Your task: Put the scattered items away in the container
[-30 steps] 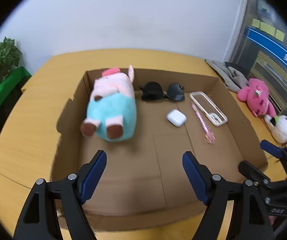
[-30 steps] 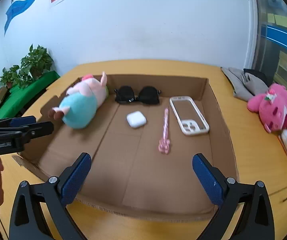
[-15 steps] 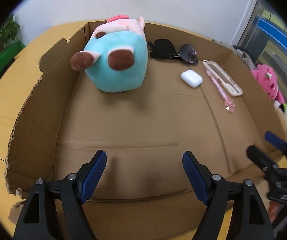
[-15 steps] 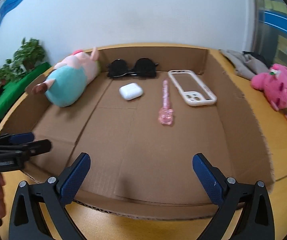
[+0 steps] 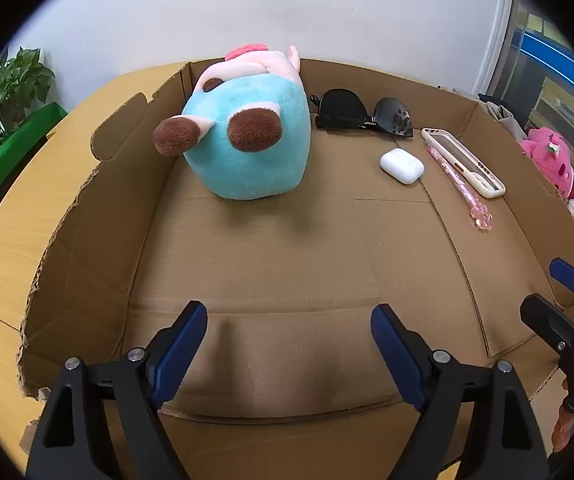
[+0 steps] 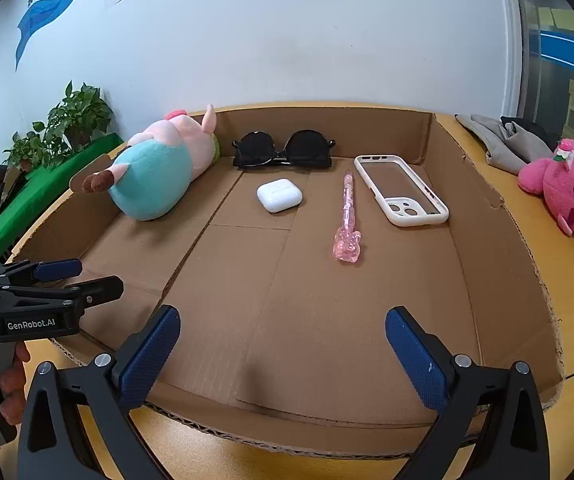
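Box: the cardboard box (image 6: 499, 240) lies open-topped on the wooden counter (image 6: 567, 280), its low walls easy to reach over — it is the container.
Already inside: plush pig (image 6: 155, 172) at far left, sunglasses (image 6: 283, 150) against the far wall, white earbud case (image 6: 279, 195), pink pen (image 6: 347, 216) and phone case (image 6: 401, 190) to the right, all spaced apart, probably so each can be set down without knocking another.
Still out: a pink plush (image 6: 563, 188) and a grey cloth (image 6: 503, 140) lie on the counter right of the box.
Left gripper (image 5: 287, 344): jaws opening, nothing between them, over the near floor of the box.
Right gripper (image 6: 283, 344): jaws wide apart and empty at the near wall.
In the way: the right wall stands between the grippers and the pink plush — a reach likely has to go over it.
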Action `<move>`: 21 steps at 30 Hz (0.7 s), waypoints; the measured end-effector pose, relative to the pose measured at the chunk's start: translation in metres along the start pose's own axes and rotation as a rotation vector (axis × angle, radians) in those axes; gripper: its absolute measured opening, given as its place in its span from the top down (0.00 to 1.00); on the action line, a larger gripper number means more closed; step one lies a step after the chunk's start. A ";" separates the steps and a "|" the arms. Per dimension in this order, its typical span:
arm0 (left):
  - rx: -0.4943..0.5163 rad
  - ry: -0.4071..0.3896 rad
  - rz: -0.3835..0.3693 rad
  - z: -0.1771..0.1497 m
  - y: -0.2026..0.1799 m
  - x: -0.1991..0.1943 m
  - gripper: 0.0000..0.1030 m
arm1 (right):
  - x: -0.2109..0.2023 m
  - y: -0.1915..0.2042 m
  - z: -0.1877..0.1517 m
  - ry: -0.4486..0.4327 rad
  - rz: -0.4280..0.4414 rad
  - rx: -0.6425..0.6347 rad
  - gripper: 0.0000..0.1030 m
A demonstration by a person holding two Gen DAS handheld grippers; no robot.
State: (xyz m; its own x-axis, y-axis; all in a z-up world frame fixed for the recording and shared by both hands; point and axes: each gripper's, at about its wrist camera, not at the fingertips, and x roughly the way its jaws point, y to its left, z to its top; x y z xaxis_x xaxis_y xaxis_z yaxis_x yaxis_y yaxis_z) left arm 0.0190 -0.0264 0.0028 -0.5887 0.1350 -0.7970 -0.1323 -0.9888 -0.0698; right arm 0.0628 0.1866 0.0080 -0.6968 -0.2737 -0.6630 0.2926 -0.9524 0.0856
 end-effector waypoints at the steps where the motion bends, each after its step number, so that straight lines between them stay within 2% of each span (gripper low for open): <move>1: 0.001 -0.003 0.001 0.000 0.000 0.000 0.18 | 0.000 0.000 0.000 -0.002 0.001 -0.001 0.00; 21: 0.001 -0.010 0.021 -0.003 -0.001 -0.001 0.16 | 0.001 0.001 -0.002 -0.001 0.004 -0.006 0.00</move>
State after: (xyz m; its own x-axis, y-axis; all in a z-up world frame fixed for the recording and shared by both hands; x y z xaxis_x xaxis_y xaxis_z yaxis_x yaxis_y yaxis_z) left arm 0.0219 -0.0260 0.0024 -0.5992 0.1152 -0.7922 -0.1207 -0.9913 -0.0529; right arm 0.0643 0.1856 0.0058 -0.6962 -0.2779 -0.6619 0.2996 -0.9504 0.0839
